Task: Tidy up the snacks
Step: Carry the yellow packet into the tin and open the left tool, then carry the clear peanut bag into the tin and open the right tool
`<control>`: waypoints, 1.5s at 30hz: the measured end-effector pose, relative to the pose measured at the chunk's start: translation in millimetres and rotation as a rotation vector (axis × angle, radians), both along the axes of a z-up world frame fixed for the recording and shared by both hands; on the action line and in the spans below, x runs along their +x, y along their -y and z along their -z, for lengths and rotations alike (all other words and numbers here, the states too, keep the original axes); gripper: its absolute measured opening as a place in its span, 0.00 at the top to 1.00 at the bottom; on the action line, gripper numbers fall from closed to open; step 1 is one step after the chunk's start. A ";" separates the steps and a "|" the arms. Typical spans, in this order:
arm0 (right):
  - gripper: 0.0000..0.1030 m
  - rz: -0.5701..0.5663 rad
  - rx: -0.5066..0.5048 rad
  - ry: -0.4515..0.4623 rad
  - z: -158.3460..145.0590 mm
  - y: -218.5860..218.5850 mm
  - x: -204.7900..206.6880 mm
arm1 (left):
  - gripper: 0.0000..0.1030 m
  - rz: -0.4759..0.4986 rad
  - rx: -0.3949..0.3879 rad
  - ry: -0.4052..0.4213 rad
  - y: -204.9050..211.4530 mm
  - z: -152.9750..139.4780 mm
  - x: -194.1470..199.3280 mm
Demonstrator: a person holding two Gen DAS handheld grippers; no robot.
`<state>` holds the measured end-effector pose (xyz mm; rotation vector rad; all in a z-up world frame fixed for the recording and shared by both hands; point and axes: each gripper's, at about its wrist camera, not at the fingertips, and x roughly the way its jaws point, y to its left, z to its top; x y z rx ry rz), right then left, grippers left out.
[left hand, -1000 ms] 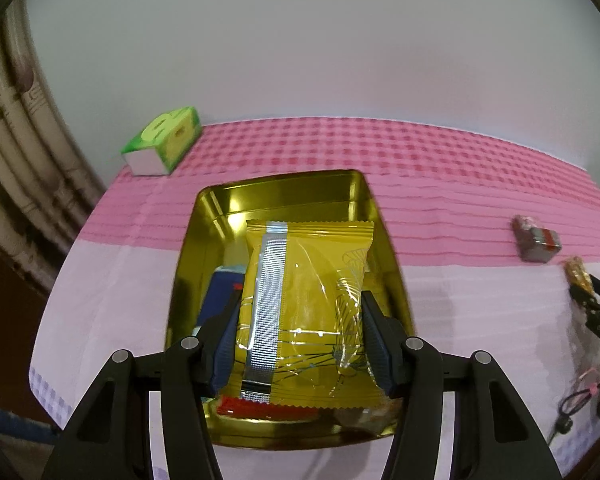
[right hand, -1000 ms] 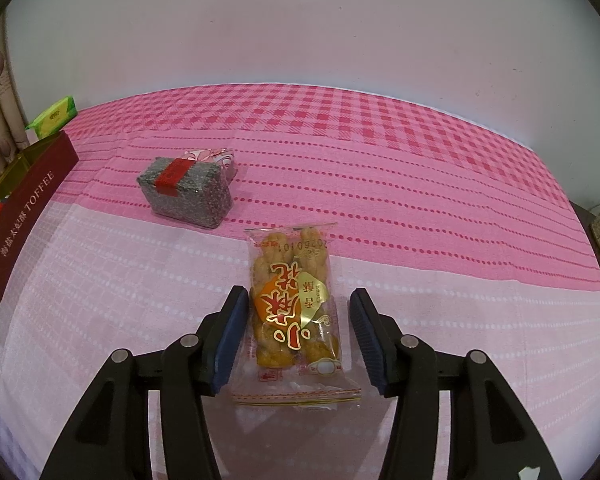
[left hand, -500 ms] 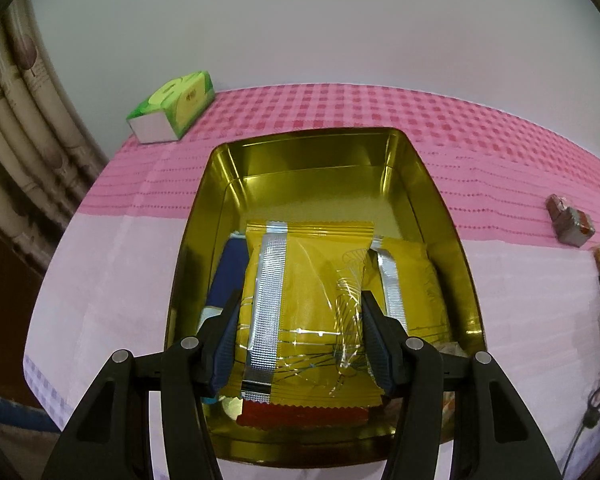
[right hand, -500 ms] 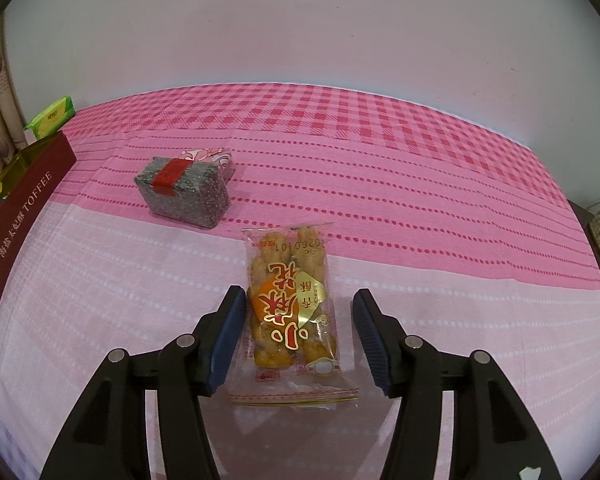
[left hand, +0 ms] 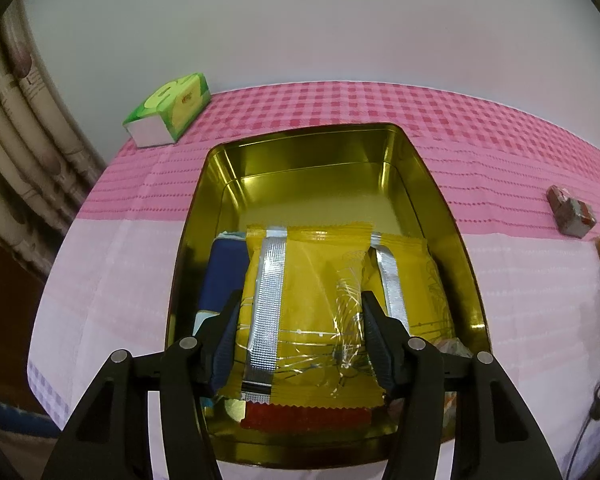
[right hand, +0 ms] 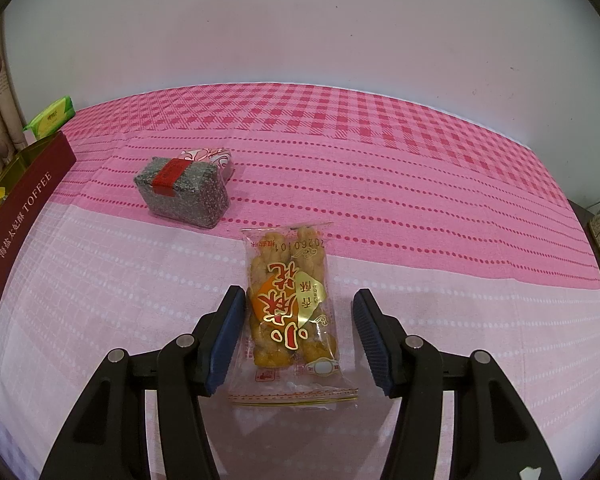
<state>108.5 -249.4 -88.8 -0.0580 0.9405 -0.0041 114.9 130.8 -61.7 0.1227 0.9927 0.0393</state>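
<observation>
Nearest in the left wrist view, the left gripper (left hand: 298, 338) pinches a yellow foil snack packet with a silver seam strip (left hand: 306, 308) by its two sides, both pads pressed against the wrapper. The packet hangs over the near half of an open gold-coloured rectangular metal tin (left hand: 436, 204) that stands toward the desk's left edge. Under and just right of it in the tin lies a second yellow foil packet (left hand: 420, 276); to its left, against the tin's left wall, lies a dark blue packet (left hand: 226, 268). The far half of the tin's floor shows bare metal. Beyond the tin, at the far left corner of the desk, a green tissue box (left hand: 168, 110) sits on the pink checked tablecloth (left hand: 480, 128).

In the right wrist view, the right gripper (right hand: 296, 326) stands spread over a clear packet of golden fried dough twists with a red and gold label (right hand: 290, 302), which lies flat on the cloth near the desk's front edge. The left pad sits just beside the packet's edge; the right pad stands apart from it. Farther back and to the left rests a grey speckled block-shaped packet with a red band (right hand: 182, 192), with a small white and red patterned packet (right hand: 212, 158) touching its far side. At the left edge, the tin's dark red side reads TOFFEE.
</observation>
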 end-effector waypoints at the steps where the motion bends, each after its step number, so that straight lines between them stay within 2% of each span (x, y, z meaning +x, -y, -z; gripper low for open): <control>1: 0.49 0.000 0.000 0.000 0.0 -0.3 0.0 | 0.42 0.006 0.000 0.002 0.1 -1.5 -1.3; 4: 0.49 0.000 -0.001 0.000 0.0 0.1 0.1 | 0.34 0.025 0.007 0.025 0.7 -10.1 -7.1; 15: 0.49 0.002 0.001 0.000 -0.2 0.5 0.3 | 0.28 0.057 0.007 0.081 -4.0 -38.0 -30.4; 22: 0.54 0.017 0.010 0.002 -1.0 -1.1 -1.2 | 0.24 -0.007 0.011 0.117 -28.4 -49.5 -48.2; 24: 0.62 0.019 0.015 -0.008 -2.0 -3.1 -0.7 | 0.24 -0.026 0.020 0.123 -36.3 -49.7 -52.6; 26: 0.64 0.027 0.011 -0.020 -3.4 -6.9 -0.2 | 0.24 -0.048 0.027 0.126 -44.6 -49.6 -57.0; 34: 0.67 0.064 0.015 -0.035 -9.1 -15.9 -0.5 | 0.23 -0.123 0.025 0.137 -72.6 -46.8 -70.5; 40: 0.67 0.058 0.016 -0.014 -30.7 -35.2 -5.4 | 0.21 -0.160 0.010 0.140 -87.2 -45.0 -73.9; 45: 0.67 -0.022 0.061 0.003 -56.8 -80.0 -2.6 | 0.19 -0.198 0.013 0.118 -99.4 -41.6 -73.2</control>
